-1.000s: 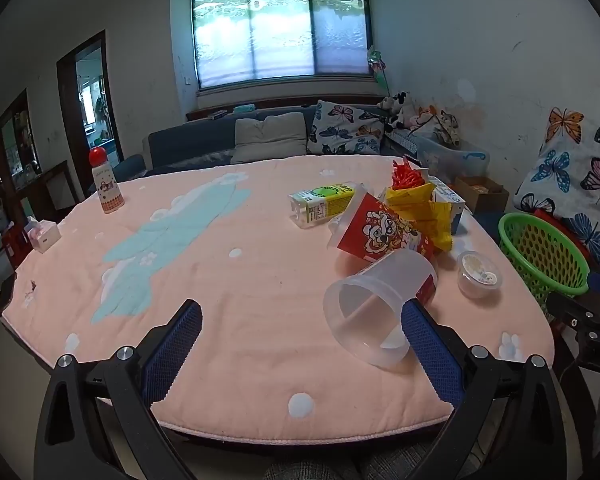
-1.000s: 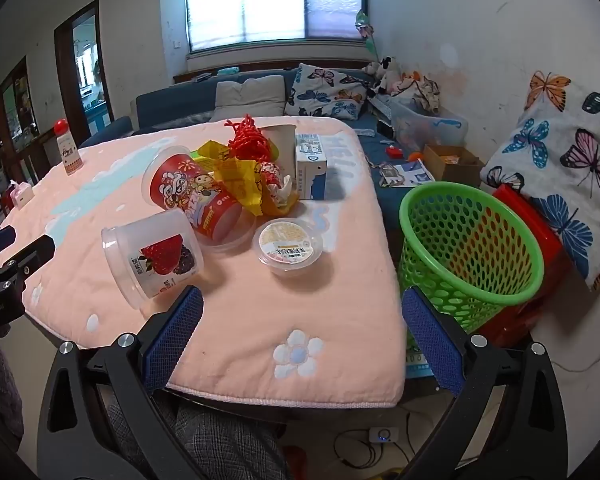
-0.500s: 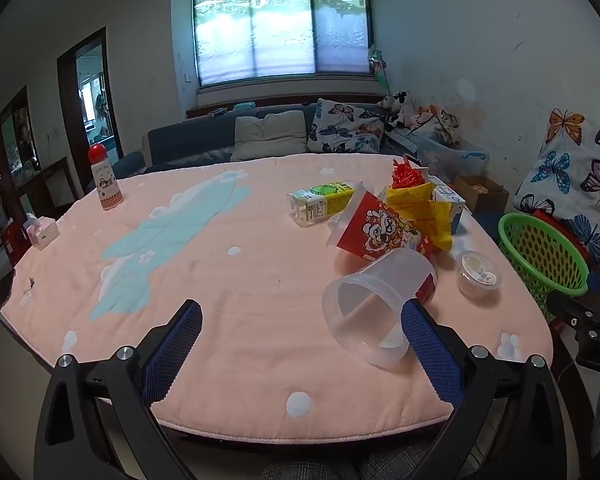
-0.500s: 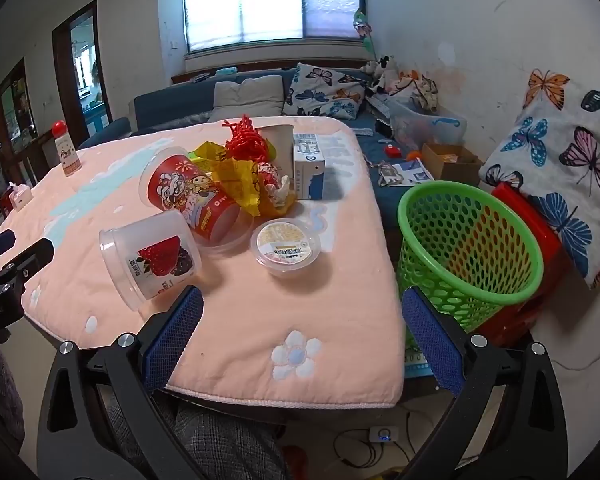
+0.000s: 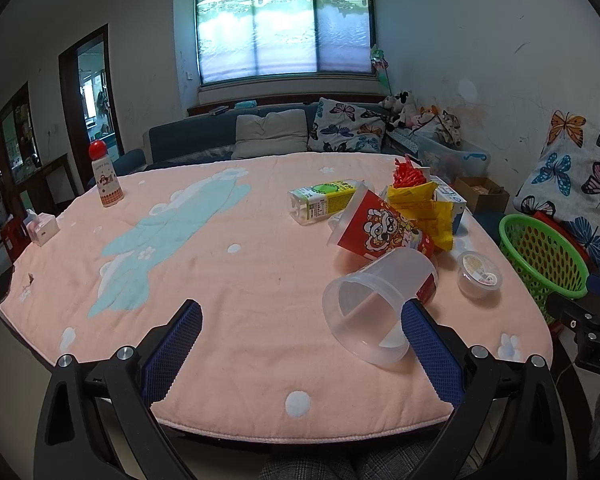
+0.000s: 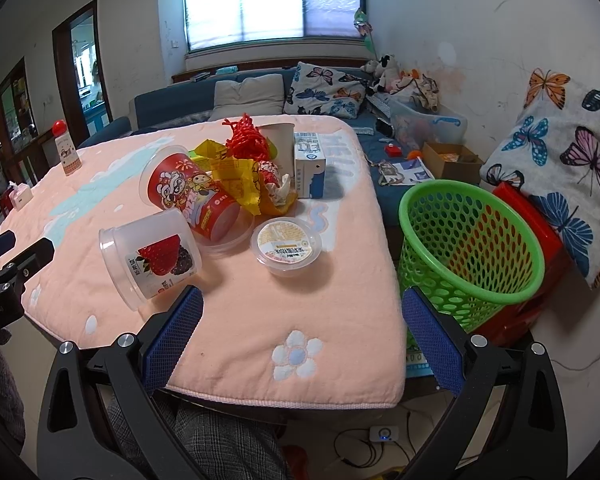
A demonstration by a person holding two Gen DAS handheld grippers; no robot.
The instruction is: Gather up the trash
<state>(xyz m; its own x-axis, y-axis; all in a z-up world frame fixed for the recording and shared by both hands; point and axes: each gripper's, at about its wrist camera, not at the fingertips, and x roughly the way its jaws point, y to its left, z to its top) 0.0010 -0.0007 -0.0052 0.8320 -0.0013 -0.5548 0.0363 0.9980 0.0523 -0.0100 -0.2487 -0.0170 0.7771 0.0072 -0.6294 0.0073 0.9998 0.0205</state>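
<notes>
The trash sits in a loose heap right of centre in the left wrist view: a clear tub [image 5: 374, 304] on its side with its mouth toward the camera, a red cup [image 5: 380, 228] tipped over behind it, yellow wrappers [image 5: 422, 208], a red tangle of shreds [image 5: 408, 172], a drink carton [image 5: 324, 200] lying flat, and a small sealed cup [image 5: 478, 278] to the right. In the right wrist view a milk box [image 6: 309, 164] and a paper cup [image 6: 278, 140] stand upright at the back of the heap.

Over the last second almost nothing has shifted: both views sit only a touch nearer, and every piece lies where it did. Collection, I judge, has not yet started.

The left gripper [image 5: 300, 350] is spread wide and holds nothing; its right finger is near the clear tub's rim, whether touching I cannot tell. The right gripper [image 6: 300, 334] is equally wide and empty, low in its frame over the table [image 6: 340, 320] edge.

The green basket [image 6: 470, 248], right of centre beside the table, looks empty. The clear tub holds nothing visible; the sealed cup keeps its lid.
</notes>
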